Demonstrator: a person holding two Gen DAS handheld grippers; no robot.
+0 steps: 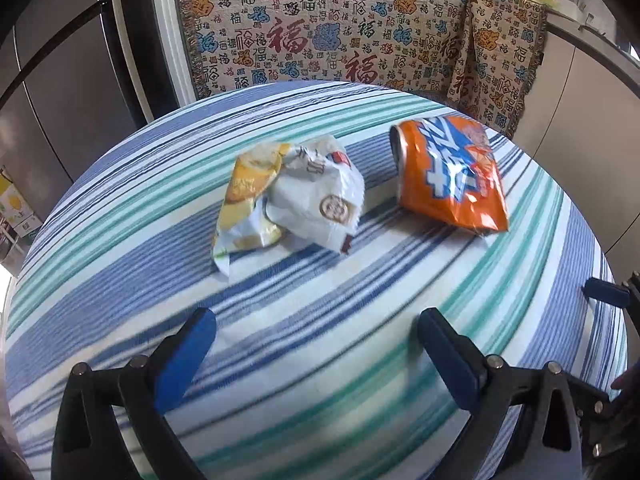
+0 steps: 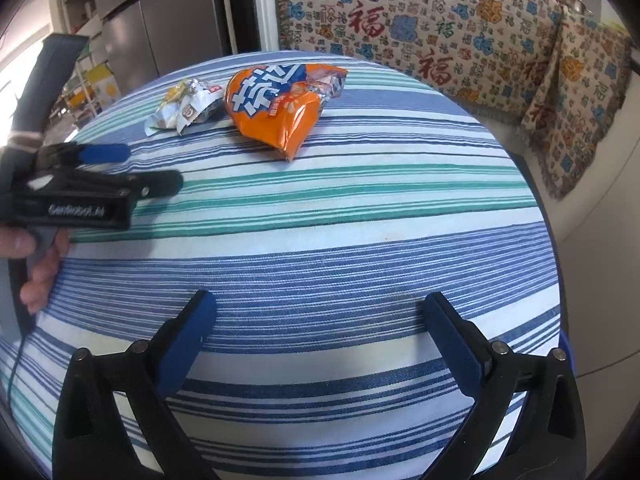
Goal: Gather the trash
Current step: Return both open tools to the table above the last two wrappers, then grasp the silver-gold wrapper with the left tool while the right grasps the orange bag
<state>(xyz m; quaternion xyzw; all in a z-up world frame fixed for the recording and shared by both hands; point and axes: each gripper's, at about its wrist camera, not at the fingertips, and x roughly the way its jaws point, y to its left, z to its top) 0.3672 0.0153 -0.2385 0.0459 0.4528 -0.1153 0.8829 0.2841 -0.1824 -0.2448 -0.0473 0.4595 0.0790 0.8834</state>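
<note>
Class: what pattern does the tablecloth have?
Blue, teal and white stripes on the tablecloth; right wrist view.

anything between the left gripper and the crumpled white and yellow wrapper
Nothing: in the left wrist view only bare striped tablecloth lies between the open left gripper and the crumpled white and yellow wrapper.

Loads of open striped bench (image 2: 360,216) in front of both sets of jaws, nothing lying on it until the crumpled white-and-yellow wrapper (image 1: 288,196) and the orange snack bag (image 1: 448,172), which sit just beside each other with a narrow gap. Past them the patterned blanket (image 1: 320,20) closes off the far edge.
</note>
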